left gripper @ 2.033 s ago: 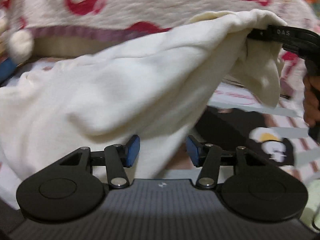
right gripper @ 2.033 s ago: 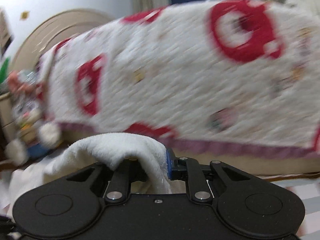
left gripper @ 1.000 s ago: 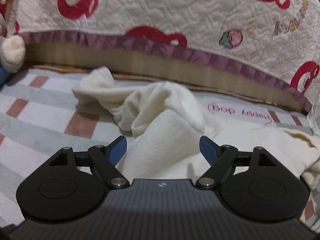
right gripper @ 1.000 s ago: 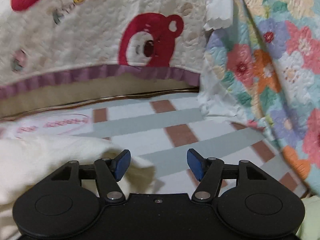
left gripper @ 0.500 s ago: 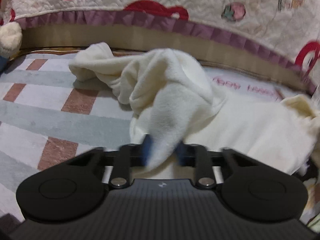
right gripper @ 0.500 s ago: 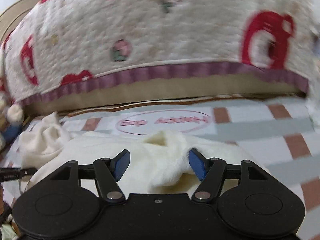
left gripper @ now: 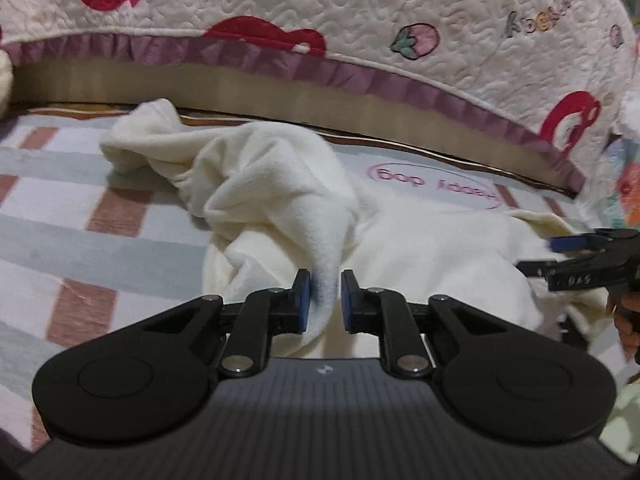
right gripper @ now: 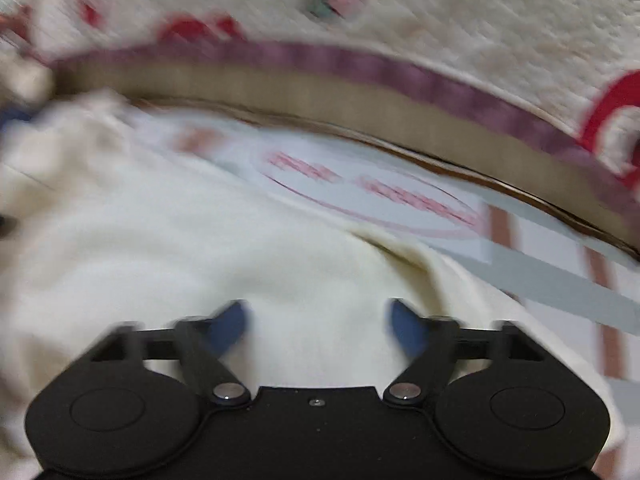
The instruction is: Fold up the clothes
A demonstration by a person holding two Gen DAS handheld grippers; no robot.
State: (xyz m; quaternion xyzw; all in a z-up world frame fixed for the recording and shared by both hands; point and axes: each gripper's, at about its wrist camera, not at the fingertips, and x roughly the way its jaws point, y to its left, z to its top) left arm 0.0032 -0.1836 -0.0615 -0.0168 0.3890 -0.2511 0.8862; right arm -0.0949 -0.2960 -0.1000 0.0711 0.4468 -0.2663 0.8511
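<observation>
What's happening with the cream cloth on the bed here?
A person with a gripper in each hand is working a rumpled cream garment on a striped sheet. The left gripper has a raised fold between its jaws, which are easing open. The right gripper hovers over the garment's other end, jaws opening wide, gripping nothing. No fold is made yet.

Before me lies a striped sheet (left gripper: 60, 240) with a pink oval logo (left gripper: 436, 188) at one o'clock, and a strawberry-print quilt (left gripper: 320, 4) fills twelve o'clock.

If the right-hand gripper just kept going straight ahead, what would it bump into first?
Most likely the cream garment: it fills the view just ahead of the right gripper, whose opening jaws grip nothing. The blur hides the depth.
</observation>
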